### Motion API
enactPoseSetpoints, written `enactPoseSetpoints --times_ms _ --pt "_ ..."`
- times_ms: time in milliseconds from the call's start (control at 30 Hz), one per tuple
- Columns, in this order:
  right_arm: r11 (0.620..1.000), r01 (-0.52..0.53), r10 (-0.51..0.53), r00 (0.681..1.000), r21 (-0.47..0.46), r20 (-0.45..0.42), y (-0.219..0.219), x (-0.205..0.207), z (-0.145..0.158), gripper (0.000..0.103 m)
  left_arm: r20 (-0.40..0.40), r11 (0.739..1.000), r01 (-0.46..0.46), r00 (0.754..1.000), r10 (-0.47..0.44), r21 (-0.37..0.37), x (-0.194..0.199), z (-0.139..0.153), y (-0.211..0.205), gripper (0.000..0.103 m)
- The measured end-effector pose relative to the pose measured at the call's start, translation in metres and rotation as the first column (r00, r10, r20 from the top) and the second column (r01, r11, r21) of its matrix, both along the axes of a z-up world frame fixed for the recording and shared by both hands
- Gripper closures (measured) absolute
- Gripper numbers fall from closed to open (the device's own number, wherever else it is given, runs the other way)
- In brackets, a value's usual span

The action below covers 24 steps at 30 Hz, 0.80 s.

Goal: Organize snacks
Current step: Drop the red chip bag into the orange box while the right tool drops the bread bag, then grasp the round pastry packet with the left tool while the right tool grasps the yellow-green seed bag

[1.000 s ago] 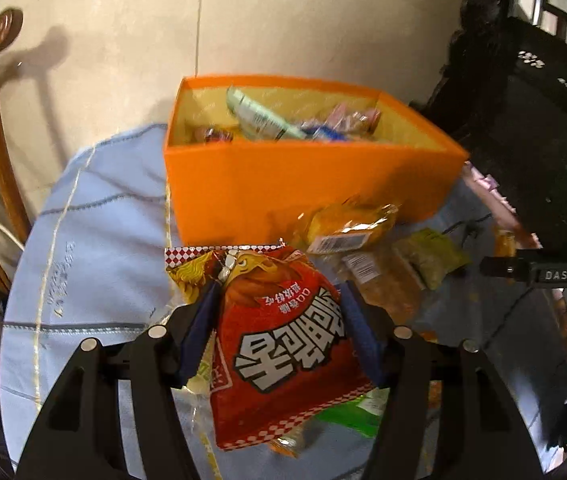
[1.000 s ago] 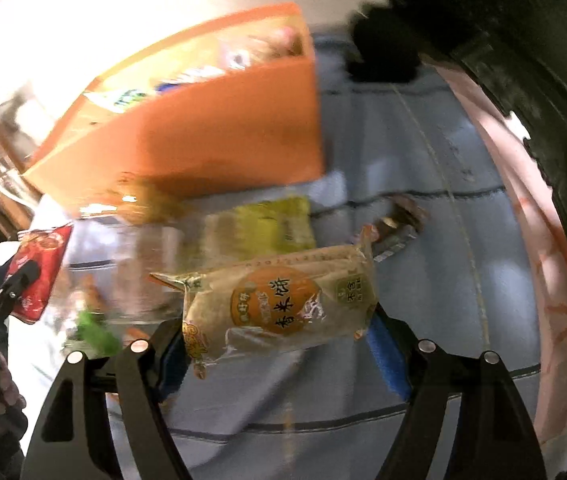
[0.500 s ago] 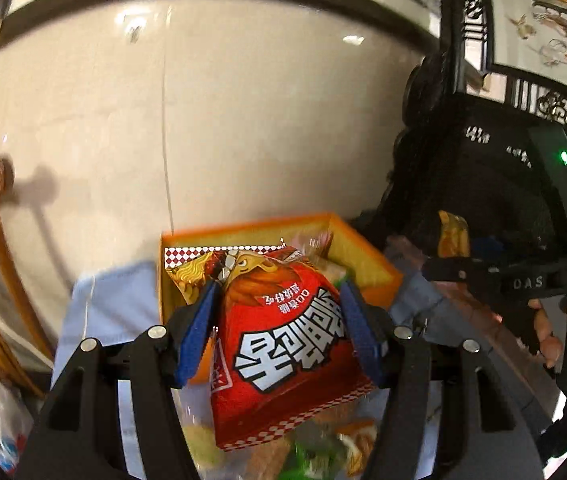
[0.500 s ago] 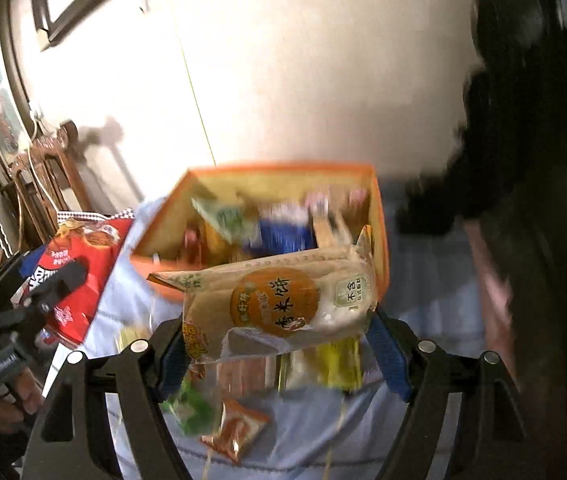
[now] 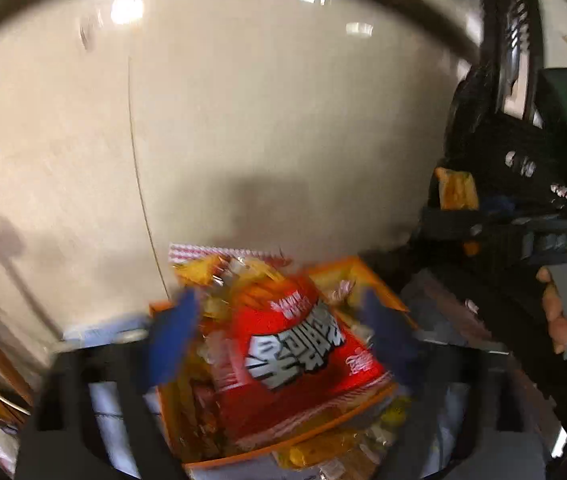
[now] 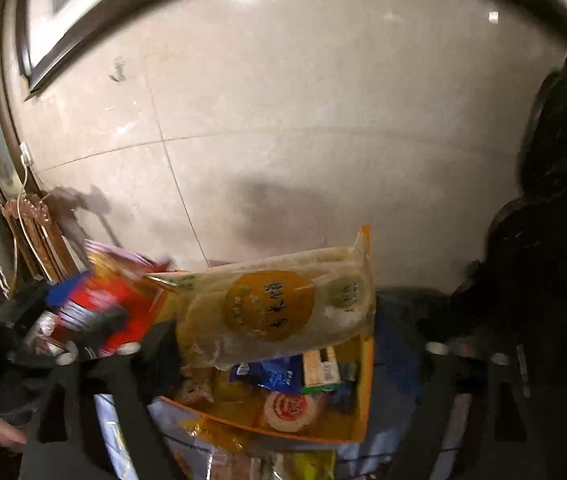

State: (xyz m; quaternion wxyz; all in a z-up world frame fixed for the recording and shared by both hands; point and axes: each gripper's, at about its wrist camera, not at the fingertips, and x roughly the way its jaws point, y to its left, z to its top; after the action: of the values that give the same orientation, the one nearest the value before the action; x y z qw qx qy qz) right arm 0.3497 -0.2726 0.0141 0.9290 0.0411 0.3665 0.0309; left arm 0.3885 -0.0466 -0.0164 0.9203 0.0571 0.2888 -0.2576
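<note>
My left gripper (image 5: 279, 336) has its blue pads spread wide apart, and the red snack bag (image 5: 295, 352) lies tilted between them over the orange box (image 5: 367, 280), blurred by motion. My right gripper (image 6: 283, 356) shows blurred too, its fingers spread, with the pale rice-cake pack (image 6: 279, 308) between them above the orange box (image 6: 359, 392). The box holds several snacks. The red bag (image 6: 99, 312) and the left gripper show at the left of the right wrist view. The right gripper's body (image 5: 523, 232) shows at the right of the left wrist view.
A beige tiled wall (image 5: 263, 120) stands behind the box. The blue-grey tablecloth (image 6: 395, 380) lies under it, with loose snacks (image 6: 295, 464) in front. A carved wooden chair (image 6: 35, 240) is at the left, dark furniture (image 6: 555, 240) at the right.
Both grippers have risen and come over the orange box. The left pads have spread apart from the red bag, which now tilts down. The right fingers also look wider apart.
</note>
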Motion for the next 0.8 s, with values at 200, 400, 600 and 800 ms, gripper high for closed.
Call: enactPoseSetpoints --times_ms 200,400,600,800 --pt "0.999 0.034 -0.036 0.992 -0.017 -0.119 -0.021 -0.035 -0.079 0.009 -0.038 0.998 -0.056 0.998 0.056 0.025 -0.022 -0.059 0.042 0.011" --pt "0.999 0.051 -0.051 0.96 -0.007 -0.276 -0.014 -0.091 -0.173 0.009 -0.109 0.994 -0.087 0.99 0.093 0.06 -0.09 -0.117 0.079 0.009" --pt "0.998 0.003 -0.025 0.917 -0.056 -0.397 0.009 -0.097 -0.229 0.009 -0.187 0.985 -0.087 0.976 0.115 0.149 -0.12 -0.172 0.09 0.009" --pt "0.993 0.004 -0.052 0.906 -0.114 -0.421 0.021 -0.069 -0.238 0.009 -0.216 0.974 -0.117 0.963 0.159 0.194 -0.111 -0.202 0.089 0.009"
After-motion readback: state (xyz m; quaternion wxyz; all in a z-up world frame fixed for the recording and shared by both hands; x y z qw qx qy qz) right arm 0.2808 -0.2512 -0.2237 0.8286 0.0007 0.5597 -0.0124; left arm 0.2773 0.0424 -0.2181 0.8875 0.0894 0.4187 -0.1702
